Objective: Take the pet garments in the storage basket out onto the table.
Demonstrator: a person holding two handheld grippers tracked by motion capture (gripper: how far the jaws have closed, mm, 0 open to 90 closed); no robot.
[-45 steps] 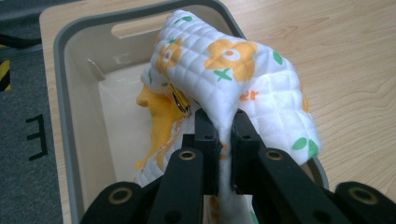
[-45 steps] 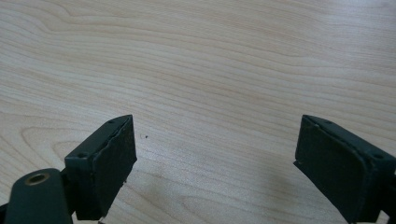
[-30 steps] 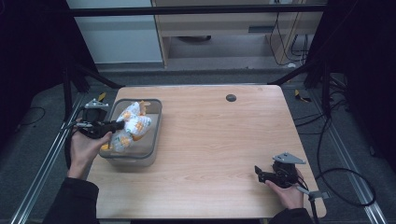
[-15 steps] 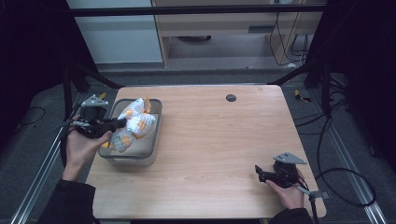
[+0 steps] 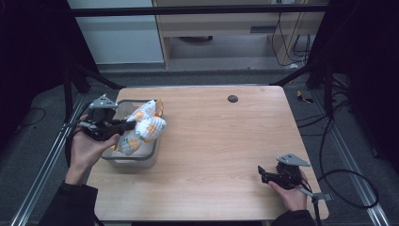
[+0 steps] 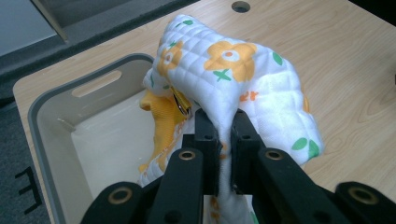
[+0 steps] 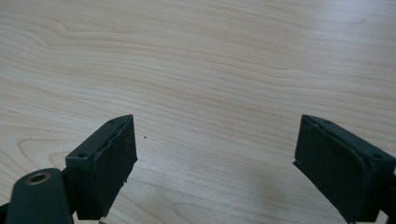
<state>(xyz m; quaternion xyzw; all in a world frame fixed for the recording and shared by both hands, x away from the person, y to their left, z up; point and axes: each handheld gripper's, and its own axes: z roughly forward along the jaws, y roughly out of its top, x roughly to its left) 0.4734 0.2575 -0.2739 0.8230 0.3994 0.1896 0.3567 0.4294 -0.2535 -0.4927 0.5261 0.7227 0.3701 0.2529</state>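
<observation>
Quilt (image 6: 243,79) pinched in left gripper (image 6: 224,135) jaws over bin (image 5: 123,160), bench's left edge; right gripper (image 7: 215,154) jaws apart, w/ nothing between, near-right corner.

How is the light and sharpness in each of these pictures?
High view: table lit evenly, surroundings very dark, slightly soft. Left gripper view: quilted flowered cloth sharp and bright, the bin dimmer. Right gripper view: wood grain clear, the near pads slightly blurred, soft shadow under them.
</observation>
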